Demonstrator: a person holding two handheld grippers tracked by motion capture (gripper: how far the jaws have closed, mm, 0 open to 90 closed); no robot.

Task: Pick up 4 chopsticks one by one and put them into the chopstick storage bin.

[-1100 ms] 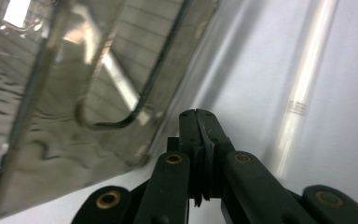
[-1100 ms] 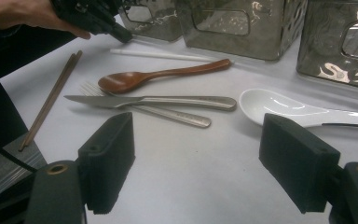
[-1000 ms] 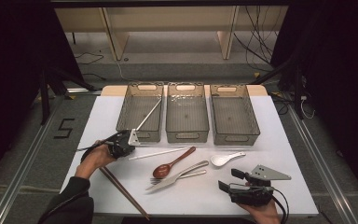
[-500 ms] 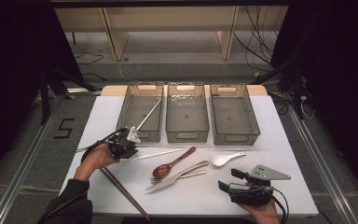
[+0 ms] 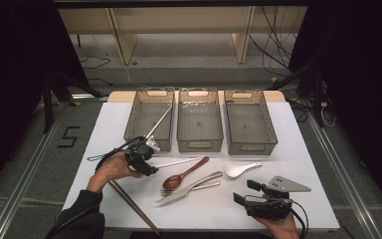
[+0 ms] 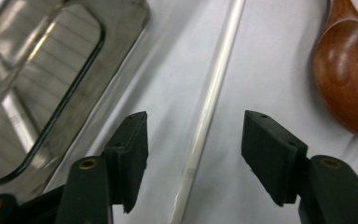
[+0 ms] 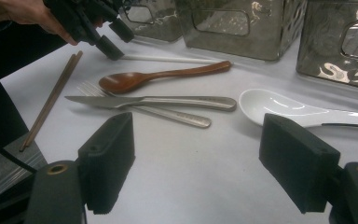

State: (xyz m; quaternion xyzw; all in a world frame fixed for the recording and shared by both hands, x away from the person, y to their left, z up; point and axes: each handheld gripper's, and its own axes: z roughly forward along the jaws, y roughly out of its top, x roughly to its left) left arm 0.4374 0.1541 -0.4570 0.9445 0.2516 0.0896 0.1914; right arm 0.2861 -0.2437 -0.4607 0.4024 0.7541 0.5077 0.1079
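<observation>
One readable sign: a dark numeral "5" (image 5: 68, 137) marked on the grey floor (image 5: 40, 164), just off the worktop's left edge. A small print on the white chopstick (image 6: 209, 102) in the left gripper view is too blurred to read.

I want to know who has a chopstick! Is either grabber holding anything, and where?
Neither. The left gripper has just been opening; the white chopstick lies loose on the table between its jaws. The right gripper is open over bare table.
</observation>
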